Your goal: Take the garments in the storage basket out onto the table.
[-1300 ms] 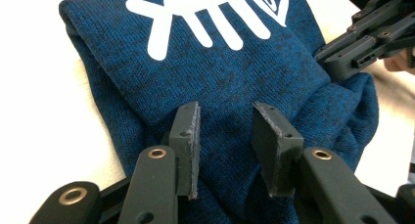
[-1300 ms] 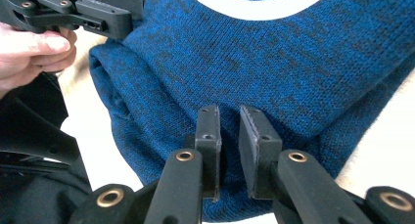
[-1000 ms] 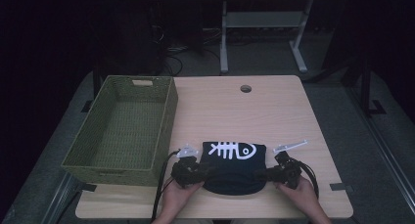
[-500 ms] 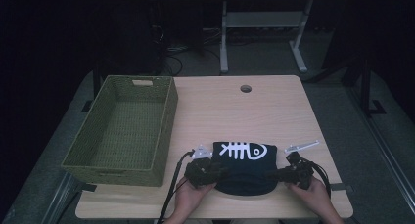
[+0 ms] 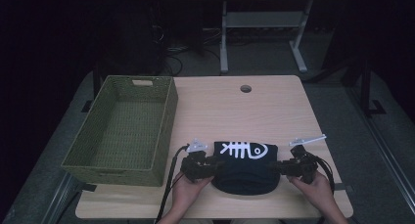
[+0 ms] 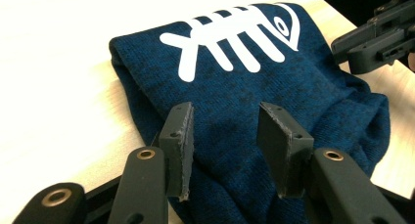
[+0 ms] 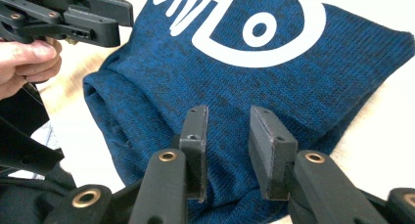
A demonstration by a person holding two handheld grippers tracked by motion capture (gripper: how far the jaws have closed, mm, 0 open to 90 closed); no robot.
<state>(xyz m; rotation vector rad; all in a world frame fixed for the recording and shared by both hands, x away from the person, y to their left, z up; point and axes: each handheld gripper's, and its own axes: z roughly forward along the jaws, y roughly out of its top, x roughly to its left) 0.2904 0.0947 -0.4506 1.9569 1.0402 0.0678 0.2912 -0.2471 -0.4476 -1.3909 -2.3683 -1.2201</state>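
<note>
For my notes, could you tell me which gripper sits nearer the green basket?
The left gripper, at the folded blue garment's basket side; the right gripper is opposite.

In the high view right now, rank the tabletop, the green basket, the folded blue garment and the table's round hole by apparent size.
1. Tabletop
2. Green basket; it sits nearer the camera's left, but clearly smaller than the tabletop
3. Folded blue garment
4. Round hole
</note>
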